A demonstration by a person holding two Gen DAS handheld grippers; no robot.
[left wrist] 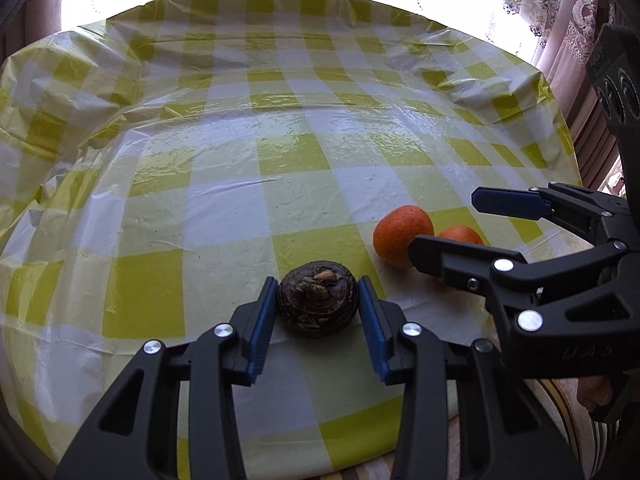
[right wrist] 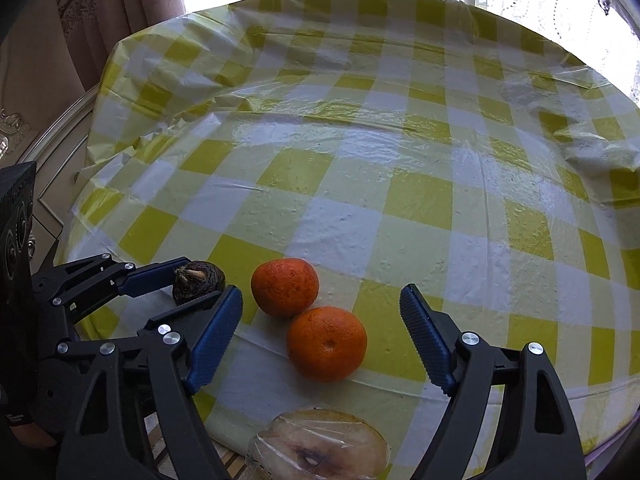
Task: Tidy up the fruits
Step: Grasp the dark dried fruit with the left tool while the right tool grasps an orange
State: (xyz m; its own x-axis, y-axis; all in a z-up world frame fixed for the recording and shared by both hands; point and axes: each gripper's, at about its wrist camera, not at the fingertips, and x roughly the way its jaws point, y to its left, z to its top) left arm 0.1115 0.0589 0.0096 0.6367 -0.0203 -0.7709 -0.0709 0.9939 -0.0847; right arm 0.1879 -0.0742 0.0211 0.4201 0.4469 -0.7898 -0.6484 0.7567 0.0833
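Observation:
A dark brown, rough round fruit sits on the yellow-and-white checked tablecloth. My left gripper is shut on it, with a blue pad pressing each side. In the right wrist view the same fruit shows between the left gripper's fingers. Two oranges lie touching each other just right of it. My right gripper is open around the nearer orange, with gaps on both sides. In the left wrist view the right gripper partly hides the oranges.
A pale, plastic-wrapped pear-like fruit lies at the table's near edge, under the right gripper. A cream cabinet stands left of the table. Curtains and a bright window lie behind. The cloth is wrinkled at the far corners.

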